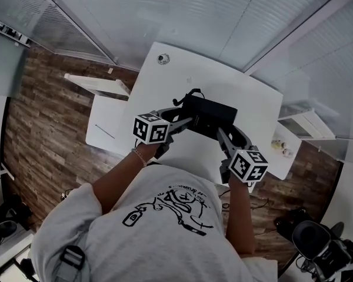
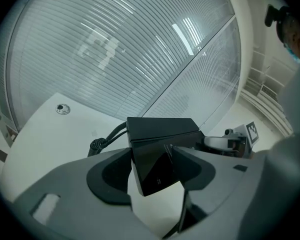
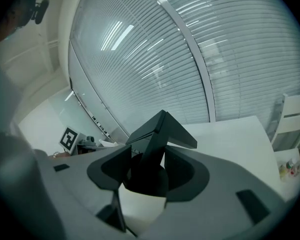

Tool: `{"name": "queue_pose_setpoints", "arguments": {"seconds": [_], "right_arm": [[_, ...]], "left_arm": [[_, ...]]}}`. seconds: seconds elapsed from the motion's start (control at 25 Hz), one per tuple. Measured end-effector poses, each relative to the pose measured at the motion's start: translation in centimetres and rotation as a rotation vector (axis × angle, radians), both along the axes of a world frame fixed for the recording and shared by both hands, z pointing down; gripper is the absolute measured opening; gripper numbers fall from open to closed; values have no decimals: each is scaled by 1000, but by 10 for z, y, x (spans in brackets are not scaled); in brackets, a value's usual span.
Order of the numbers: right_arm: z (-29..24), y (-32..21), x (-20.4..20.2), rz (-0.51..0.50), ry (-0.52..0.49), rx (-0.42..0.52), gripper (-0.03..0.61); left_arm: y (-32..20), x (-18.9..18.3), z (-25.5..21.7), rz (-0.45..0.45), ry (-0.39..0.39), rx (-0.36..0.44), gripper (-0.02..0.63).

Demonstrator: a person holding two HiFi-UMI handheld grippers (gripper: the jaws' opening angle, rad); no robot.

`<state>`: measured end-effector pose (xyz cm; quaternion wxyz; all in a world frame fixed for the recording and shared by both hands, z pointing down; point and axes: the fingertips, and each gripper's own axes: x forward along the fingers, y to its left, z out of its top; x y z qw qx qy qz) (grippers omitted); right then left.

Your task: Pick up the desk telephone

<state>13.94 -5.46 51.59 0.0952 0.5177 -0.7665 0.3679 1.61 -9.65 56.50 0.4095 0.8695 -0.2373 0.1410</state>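
I am clamping the desk telephone at both ends, the left gripper and right gripper each closed on it, with its long axis running between them. It is sitting over mid-table, possibly just raised. I am seeing open room all round, the edges well apart.

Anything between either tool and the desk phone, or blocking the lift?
Nothing visible. The left tool and the right tool each have their jaws on the desk telephone, on opposite sides, with nothing in between. The space above it looks free; only its cord trails on the table.
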Motion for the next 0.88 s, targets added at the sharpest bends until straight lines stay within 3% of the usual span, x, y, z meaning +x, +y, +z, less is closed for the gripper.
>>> {"name": "queue_pose_setpoints", "arguments": {"seconds": [0.52,0.88], "right_arm": [[-84,17,-10,9,-6,101,201],[-127,27,-13,3,10,162,201]], "left_arm": [[13,-12,-89,-4,9,109,244],[22,-18,-137,-18,66,146,244]]}}
